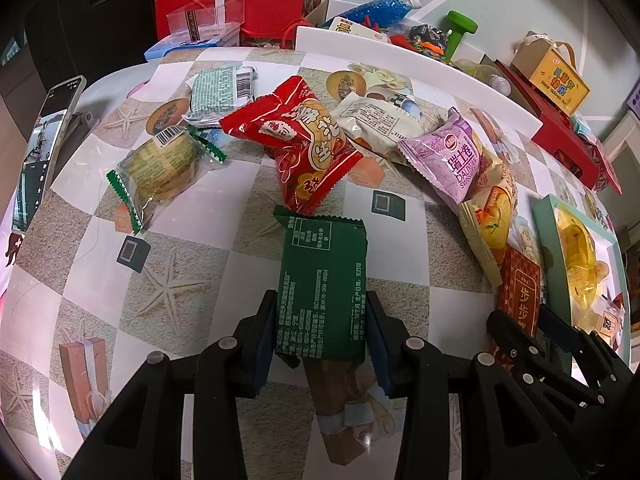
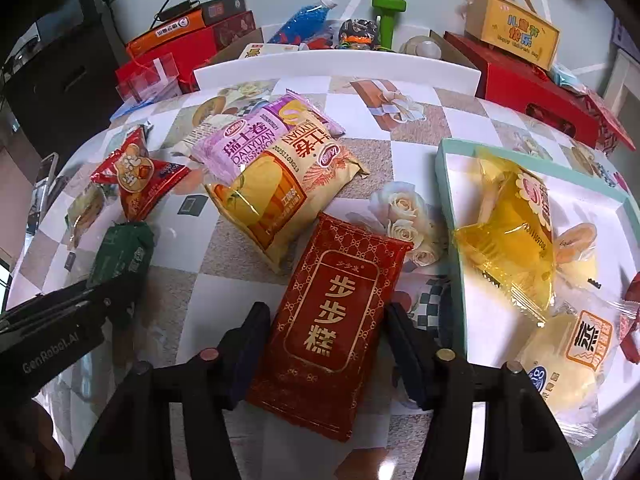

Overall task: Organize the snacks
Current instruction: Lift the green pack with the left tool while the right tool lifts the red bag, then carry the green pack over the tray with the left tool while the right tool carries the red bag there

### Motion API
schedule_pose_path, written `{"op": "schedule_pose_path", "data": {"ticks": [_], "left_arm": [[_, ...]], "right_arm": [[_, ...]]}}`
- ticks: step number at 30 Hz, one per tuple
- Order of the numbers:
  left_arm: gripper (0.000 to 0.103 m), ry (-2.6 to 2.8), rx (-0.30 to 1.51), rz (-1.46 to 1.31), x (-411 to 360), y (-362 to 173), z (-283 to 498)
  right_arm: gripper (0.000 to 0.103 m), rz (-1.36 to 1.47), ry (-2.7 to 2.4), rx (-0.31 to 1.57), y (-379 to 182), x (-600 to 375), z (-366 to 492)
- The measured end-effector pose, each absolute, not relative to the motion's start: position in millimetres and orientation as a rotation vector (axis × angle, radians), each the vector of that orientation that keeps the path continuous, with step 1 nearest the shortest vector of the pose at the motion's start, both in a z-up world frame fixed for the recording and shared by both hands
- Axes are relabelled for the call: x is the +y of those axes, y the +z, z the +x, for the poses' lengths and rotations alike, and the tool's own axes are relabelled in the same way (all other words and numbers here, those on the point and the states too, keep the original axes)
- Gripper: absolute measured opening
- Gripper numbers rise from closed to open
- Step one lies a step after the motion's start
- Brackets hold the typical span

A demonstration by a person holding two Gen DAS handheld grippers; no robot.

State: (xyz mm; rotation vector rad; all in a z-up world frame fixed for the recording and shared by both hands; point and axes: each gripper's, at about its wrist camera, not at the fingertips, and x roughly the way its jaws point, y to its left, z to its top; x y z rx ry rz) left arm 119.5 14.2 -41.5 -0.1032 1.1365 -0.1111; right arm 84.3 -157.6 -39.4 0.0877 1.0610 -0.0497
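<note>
Right gripper straddles the red packet, jaws beside its long edges (contact unclear); the tray lies just right. Left gripper clamps the green packet mid-table.

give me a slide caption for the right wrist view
Right gripper straddles a red-and-gold snack packet on the patterned table, beside a teal-rimmed tray already holding yellow snacks.
</note>
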Motion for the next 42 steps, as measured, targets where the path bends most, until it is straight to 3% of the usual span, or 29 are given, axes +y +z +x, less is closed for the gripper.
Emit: {"op": "schedule_pose_path", "data": {"ticks": [22,25,27,35,38,41,42], "left_arm": [[0.04,-0.139,1.068,-0.134,13.6,-20.3,114.7],[0.038,-0.15,1.043,-0.136,13.0,-11.3,111.4],[0.03,-0.156,1.026,-0.14,12.5,-5.5,109.8],[0.03,-0.162,1.062,-0.168,15.7,-16.6,114.3],[0.035,-0.15,1.09,-0.189,21.8,-25.6,116.9],[0.054,-0.156,1.102,-0.218,23.7,-31.9,119.0],[0.056,-0.16,1.106,-0.219,22.3,-33.8,119.6]], "right_arm": [[0.052,0.117,-0.034,0.962,-2.7,-166.0,74.6],[0.052,0.12,-0.032,0.934,7.3,-167.3,71.3],[0.052,0.124,-0.032,0.924,11.6,-168.0,69.9],[0.052,0.128,-0.031,0.947,5.1,-169.8,73.1],[0.052,0.137,-0.028,0.968,-2.3,-170.4,75.3],[0.052,0.136,-0.024,0.987,-9.0,-169.5,76.8],[0.052,0.137,-0.023,0.992,-10.5,-169.3,76.9]]}}
